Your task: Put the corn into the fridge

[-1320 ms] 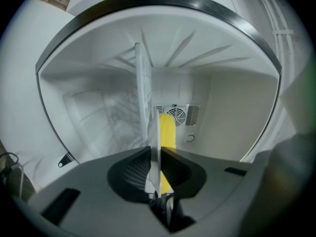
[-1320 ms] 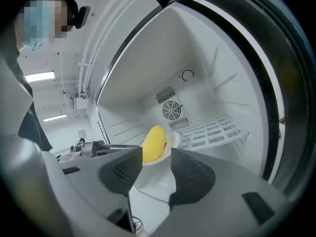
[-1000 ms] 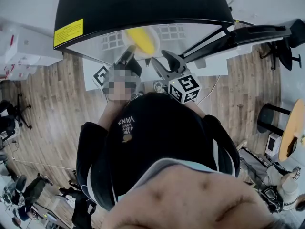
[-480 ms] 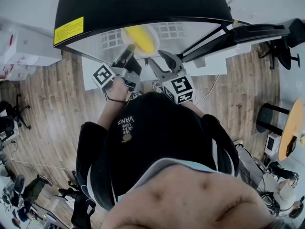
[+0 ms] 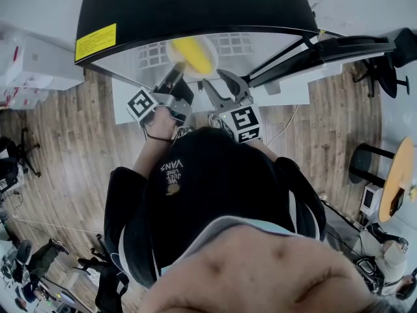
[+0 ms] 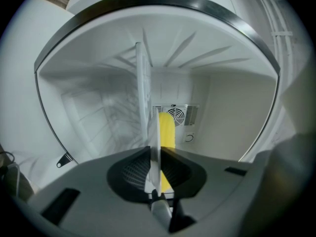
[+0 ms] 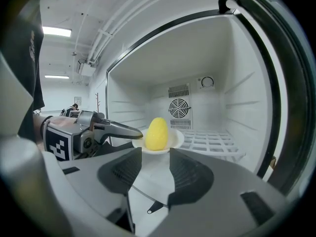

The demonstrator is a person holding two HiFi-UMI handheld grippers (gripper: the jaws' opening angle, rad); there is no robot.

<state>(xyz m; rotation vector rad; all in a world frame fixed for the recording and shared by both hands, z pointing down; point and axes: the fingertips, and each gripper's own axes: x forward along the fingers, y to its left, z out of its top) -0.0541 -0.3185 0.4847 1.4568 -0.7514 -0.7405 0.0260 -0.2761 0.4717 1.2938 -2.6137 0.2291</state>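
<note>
A yellow corn cob [image 5: 193, 53] lies on a small white plate [image 5: 210, 44] inside the open fridge [image 5: 195, 5]. My left gripper [image 5: 176, 68] is shut on the plate's near rim. In the left gripper view the plate [image 6: 146, 102] stands edge-on between the jaws of that gripper [image 6: 154, 162], with the corn [image 6: 167, 127] just behind. My right gripper [image 5: 218, 80] is open at the fridge's mouth, holding nothing. From the right gripper view, the corn [image 7: 157, 133] sits on the plate [image 7: 176, 140] beyond the open right gripper [image 7: 152, 168], and the left gripper [image 7: 129, 131] reaches in from the left.
The fridge door [image 5: 339, 47] stands swung open to the right. A white wire shelf [image 7: 212, 139] runs along the fridge's inside, with a fan vent [image 7: 179, 107] on the back wall. Wood floor [image 5: 71, 129] lies around the person, and chairs stand at the edges.
The right gripper has drawn back a little toward the person and slightly left. The left gripper, plate and corn have stayed where they were.
</note>
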